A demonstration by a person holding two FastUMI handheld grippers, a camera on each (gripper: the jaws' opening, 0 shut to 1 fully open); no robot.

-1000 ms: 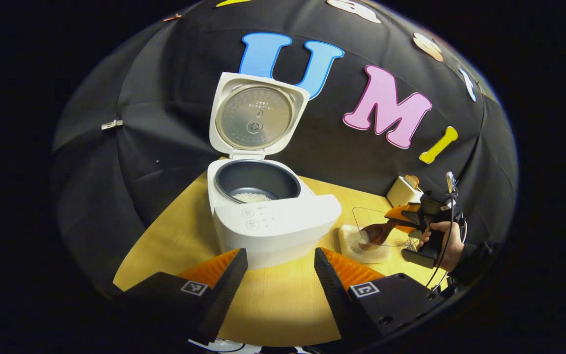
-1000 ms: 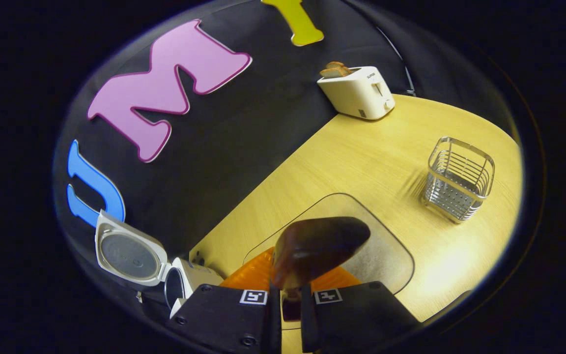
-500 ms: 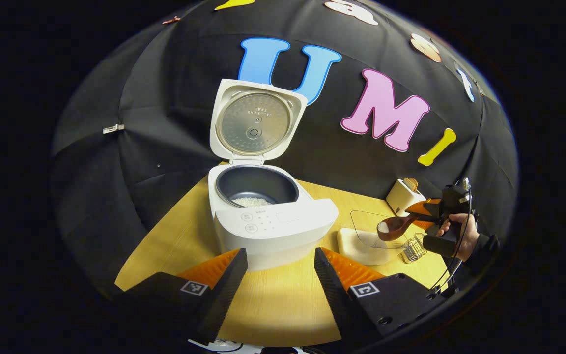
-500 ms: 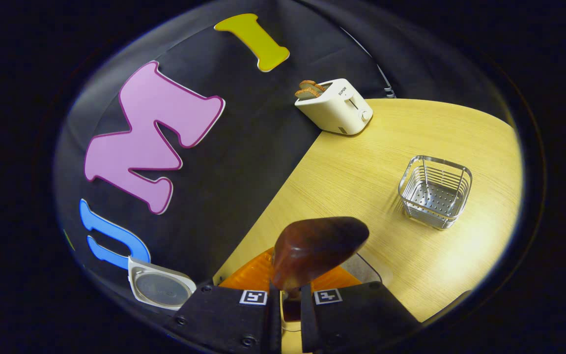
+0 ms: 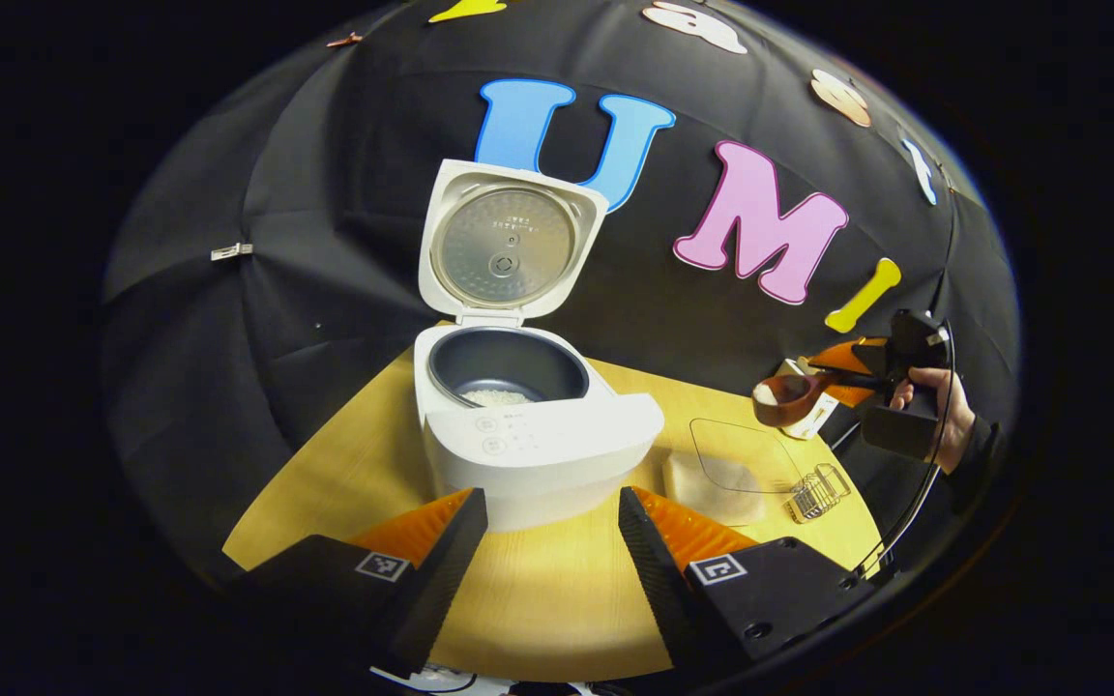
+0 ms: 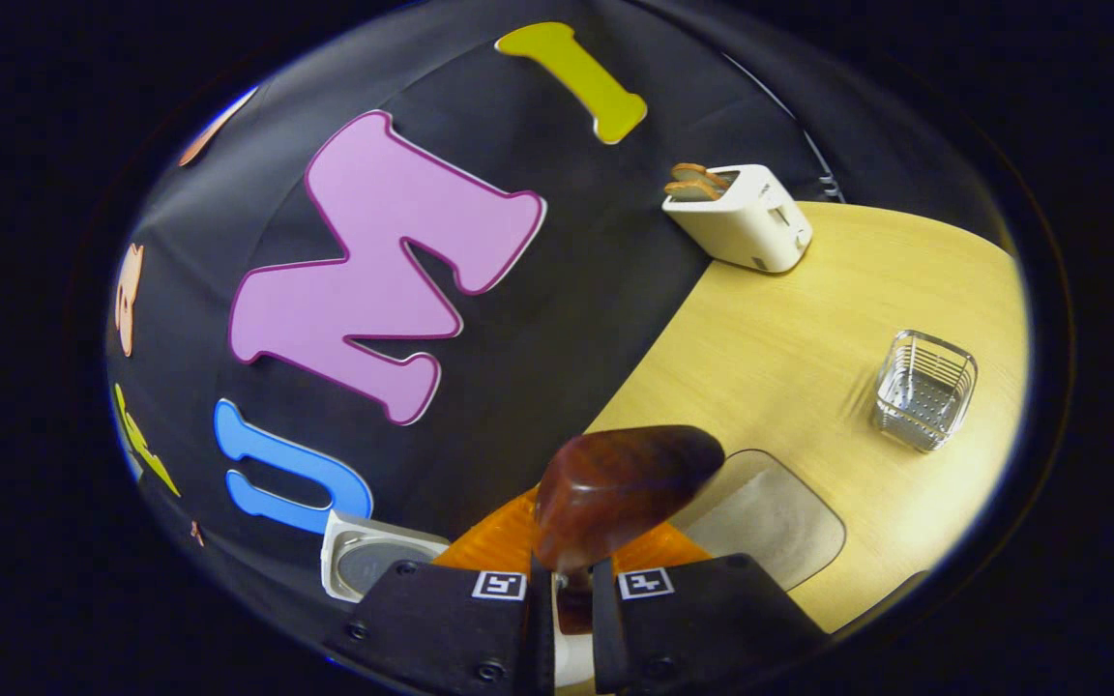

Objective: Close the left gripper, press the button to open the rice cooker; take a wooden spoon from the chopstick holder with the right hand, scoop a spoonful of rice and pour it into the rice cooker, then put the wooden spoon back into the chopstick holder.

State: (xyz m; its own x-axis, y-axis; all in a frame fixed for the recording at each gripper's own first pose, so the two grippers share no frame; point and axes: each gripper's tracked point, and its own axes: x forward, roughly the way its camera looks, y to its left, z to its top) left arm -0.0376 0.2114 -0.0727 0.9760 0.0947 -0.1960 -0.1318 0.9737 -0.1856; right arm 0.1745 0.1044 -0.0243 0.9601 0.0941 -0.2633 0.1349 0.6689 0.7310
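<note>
The white rice cooker (image 5: 538, 445) stands open, its lid (image 5: 509, 242) upright and some rice in the dark pot (image 5: 504, 362). My left gripper (image 5: 552, 503) is open in front of the cooker with nothing between its fingers. Far right, a hand holds my right gripper (image 5: 833, 379) above the table. It is shut on the handle of the wooden spoon (image 5: 779, 396), which carries white rice. In the right gripper view the spoon's brown bowl (image 6: 625, 483) shows from its back, above my right gripper (image 6: 571, 570). Below it lies the clear rice container (image 6: 765, 512). The wire chopstick holder (image 6: 924, 390) stands to the right.
A white toaster (image 6: 739, 217) with toast stands at the table's back edge by the wall. The rice container (image 5: 726, 469) and the wire holder (image 5: 816, 491) sit right of the cooker. The cooker lid (image 6: 373, 565) shows at the lower left of the right gripper view.
My right gripper has lifted the spoon with rice up out of the container, well above the table. The left gripper and the cooker have stayed put.
</note>
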